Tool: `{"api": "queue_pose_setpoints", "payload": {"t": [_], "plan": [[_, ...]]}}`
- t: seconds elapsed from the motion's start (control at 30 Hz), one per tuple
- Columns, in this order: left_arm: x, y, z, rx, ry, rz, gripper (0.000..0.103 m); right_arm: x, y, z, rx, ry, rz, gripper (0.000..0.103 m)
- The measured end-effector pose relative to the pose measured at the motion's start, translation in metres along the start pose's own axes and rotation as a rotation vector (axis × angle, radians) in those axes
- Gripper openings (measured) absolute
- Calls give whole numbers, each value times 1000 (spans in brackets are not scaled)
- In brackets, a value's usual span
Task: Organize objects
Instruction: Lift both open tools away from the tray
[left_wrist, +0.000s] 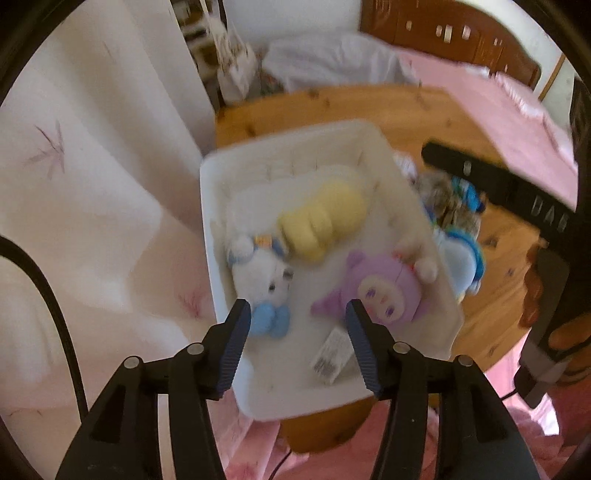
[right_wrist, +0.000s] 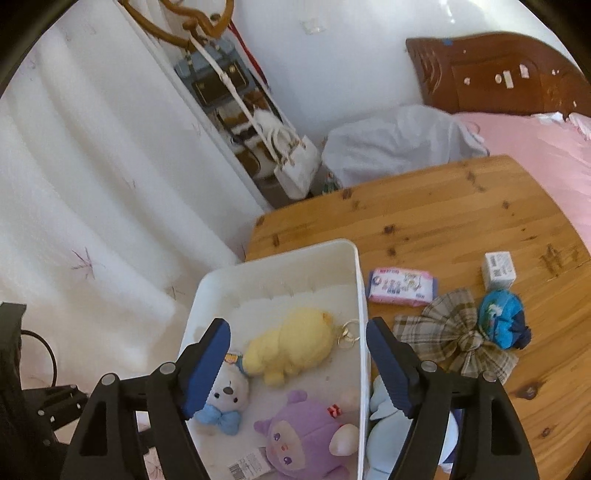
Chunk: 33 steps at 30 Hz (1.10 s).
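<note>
From the right wrist view we see what the left one hides or blurs: a pink pack of wipes (right_wrist: 402, 287), a small white box (right_wrist: 499, 270), a plaid fabric bow (right_wrist: 456, 334) and a blue ball-like bundle (right_wrist: 500, 318), all lying apart from one another on the wooden table (right_wrist: 443, 221) to the right of the white bin (right_wrist: 357, 280). A pale blue plush (right_wrist: 382, 402) lies just outside the bin's right wall. White handbags (right_wrist: 295, 166) hang in the background, and a pink bed (right_wrist: 535, 147) stands beyond the table.

The left wrist view, blurred, gives us the other gripper's black body (left_wrist: 517, 184) at right, with part of a hand (left_wrist: 569, 332) around its handle.

Inside the bin lie three plush toys: a yellow plush (right_wrist: 291, 347) with a keyring, a white bear (right_wrist: 229, 395) with a blue bow tie, and a purple plush doll (right_wrist: 295, 439) with a paper tag (right_wrist: 247, 467).

Our left gripper (left_wrist: 297, 314) hangs over the bin with its fingers released, parted above the bear and the doll and holding nothing. Our right gripper (right_wrist: 297, 332) is likewise spread wide and empty, one finger over the bin, the other over its right wall.
</note>
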<state>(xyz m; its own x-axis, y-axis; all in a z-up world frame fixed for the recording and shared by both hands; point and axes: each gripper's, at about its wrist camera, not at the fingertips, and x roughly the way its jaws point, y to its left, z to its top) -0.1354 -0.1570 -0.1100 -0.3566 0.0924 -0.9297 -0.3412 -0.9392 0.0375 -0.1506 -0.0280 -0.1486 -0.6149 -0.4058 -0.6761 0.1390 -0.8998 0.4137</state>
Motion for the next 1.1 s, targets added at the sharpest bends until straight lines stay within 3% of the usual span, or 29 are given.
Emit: {"api": "queue_pose_setpoints", "payload": {"t": [0.17, 0.37, 0.7, 1.1], "plan": [[-24, -9, 6, -16, -172, 3, 66, -22, -4, 0, -30, -78, -25, 77], [-36, -20, 8, -72, -239, -13, 66, -56, -9, -1, -107, -194, -60, 78], [-47, -58, 9, -123, -250, -78, 67, -96, -31, -6, -200, -232, -104, 81], [-45, -113, 14, -206, -227, -71, 67, -131, -80, 2, -307, -237, -127, 81]]}}
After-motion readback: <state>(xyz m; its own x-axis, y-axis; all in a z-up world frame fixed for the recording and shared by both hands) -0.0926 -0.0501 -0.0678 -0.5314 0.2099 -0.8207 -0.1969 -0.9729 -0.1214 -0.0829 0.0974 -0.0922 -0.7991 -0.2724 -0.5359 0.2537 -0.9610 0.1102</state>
